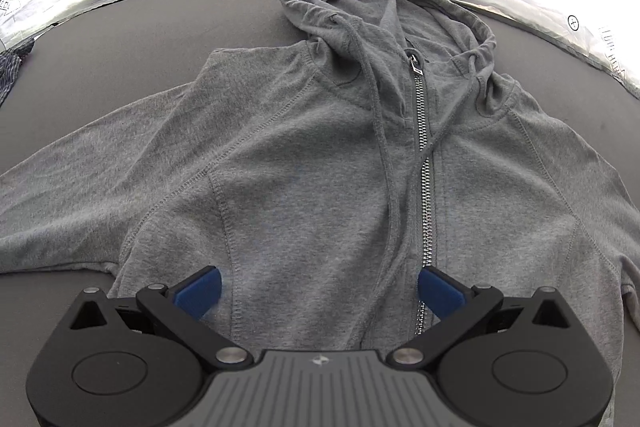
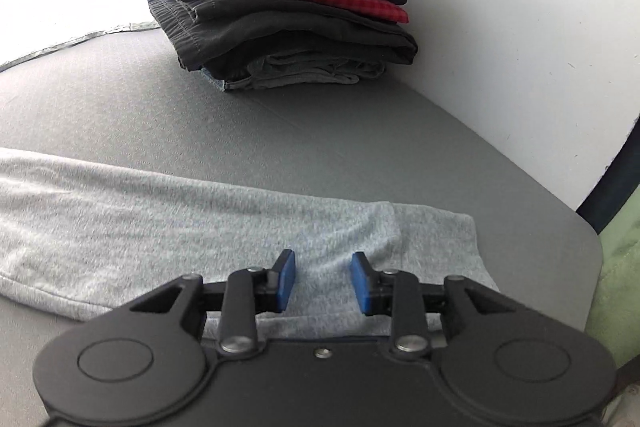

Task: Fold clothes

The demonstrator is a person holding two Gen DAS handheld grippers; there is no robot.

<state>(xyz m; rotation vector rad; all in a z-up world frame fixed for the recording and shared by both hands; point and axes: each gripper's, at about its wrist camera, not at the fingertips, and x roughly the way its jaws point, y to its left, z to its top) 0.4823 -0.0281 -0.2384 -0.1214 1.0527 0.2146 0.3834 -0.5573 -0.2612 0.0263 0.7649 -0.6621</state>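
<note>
Blue pads of the left gripper [image 1: 320, 291] stand wide apart over the hoodie [image 1: 320, 155], which lies flat on the table [image 1: 140, 39], zip running near to far, hood far.

Right gripper [image 2: 323, 281] hovers with jaws partly apart, empty, above the sleeve [image 2: 200, 227]; its long axis runs left-right, cuff right. Folded stack [image 2: 296, 7] sits far.

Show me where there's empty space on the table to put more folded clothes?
Bare grey table lies between the sleeve and the pile of folded clothes. More lies left of the hood, above the hoodie's other sleeve. The middle is covered by the hoodie.
</note>
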